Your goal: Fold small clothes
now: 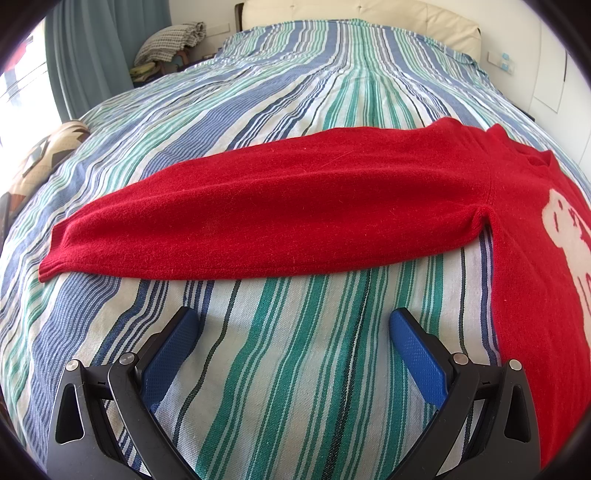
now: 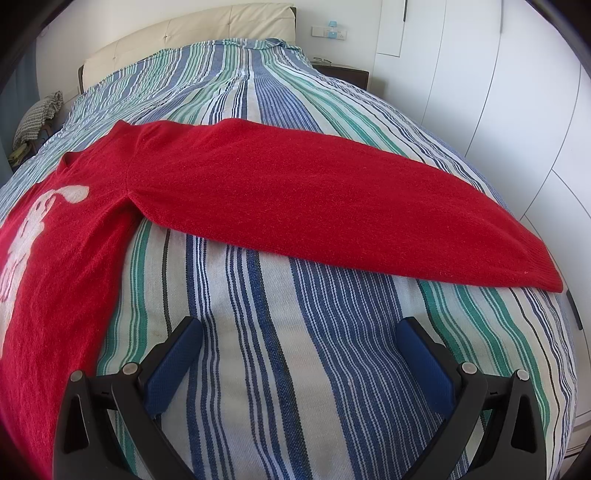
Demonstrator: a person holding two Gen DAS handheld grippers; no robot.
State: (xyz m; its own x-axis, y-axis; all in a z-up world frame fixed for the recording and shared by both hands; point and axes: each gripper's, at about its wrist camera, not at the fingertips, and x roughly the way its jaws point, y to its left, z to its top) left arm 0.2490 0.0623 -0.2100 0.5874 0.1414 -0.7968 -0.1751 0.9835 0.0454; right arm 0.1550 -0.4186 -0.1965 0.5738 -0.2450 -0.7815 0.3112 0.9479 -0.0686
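A small red knit sweater with a white figure on its chest lies flat on the striped bed cover. In the left wrist view one sleeve stretches out to the left, its cuff at the far left. My left gripper is open and empty over the cover, just short of that sleeve. In the right wrist view the sweater has its other sleeve stretched to the right, ending in a cuff. My right gripper is open and empty, just short of that sleeve.
The bed cover has blue, green and white stripes. A cream padded headboard stands at the far end. A chair with folded cloth is at the back left. White wardrobe doors line the right side.
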